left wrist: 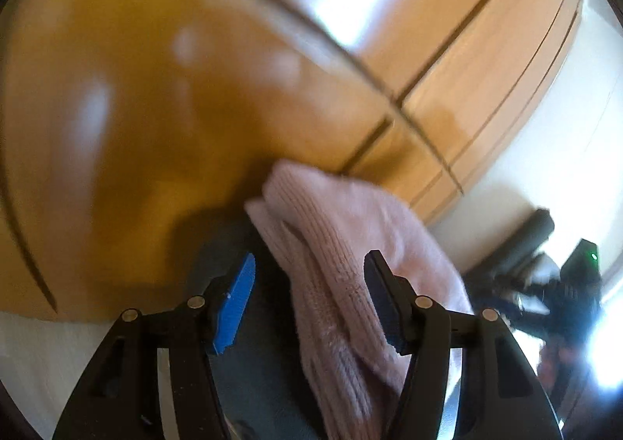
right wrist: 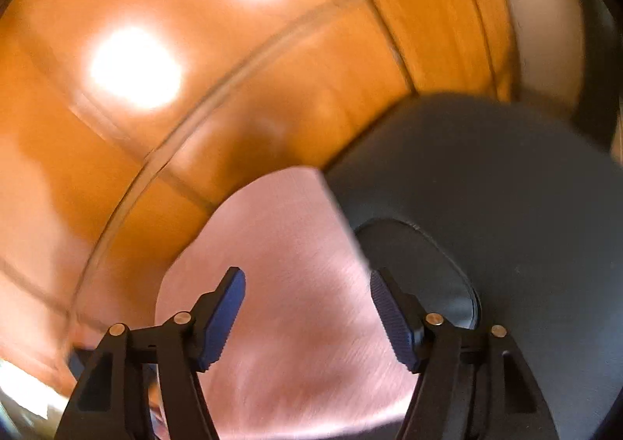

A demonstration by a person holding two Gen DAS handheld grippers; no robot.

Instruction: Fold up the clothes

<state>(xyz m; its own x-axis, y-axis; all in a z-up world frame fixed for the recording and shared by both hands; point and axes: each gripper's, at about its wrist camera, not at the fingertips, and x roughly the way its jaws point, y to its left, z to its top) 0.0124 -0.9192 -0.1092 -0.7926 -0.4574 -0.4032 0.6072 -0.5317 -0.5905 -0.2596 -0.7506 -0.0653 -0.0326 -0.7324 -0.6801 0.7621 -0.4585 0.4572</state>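
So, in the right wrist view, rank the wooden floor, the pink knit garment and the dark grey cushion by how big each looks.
1. wooden floor, filling most of the frame.
2. and 3. dark grey cushion and pink knit garment: too alike to rank; both run behind the right gripper, and nearness inflates them.

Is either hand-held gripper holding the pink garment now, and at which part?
Neither holds it. The left hand-held gripper and the right hand-held gripper both stand open, with the pink garment between the jaws, unpressed.

No readable text, labels, brands or numbers in either view; both blurred.
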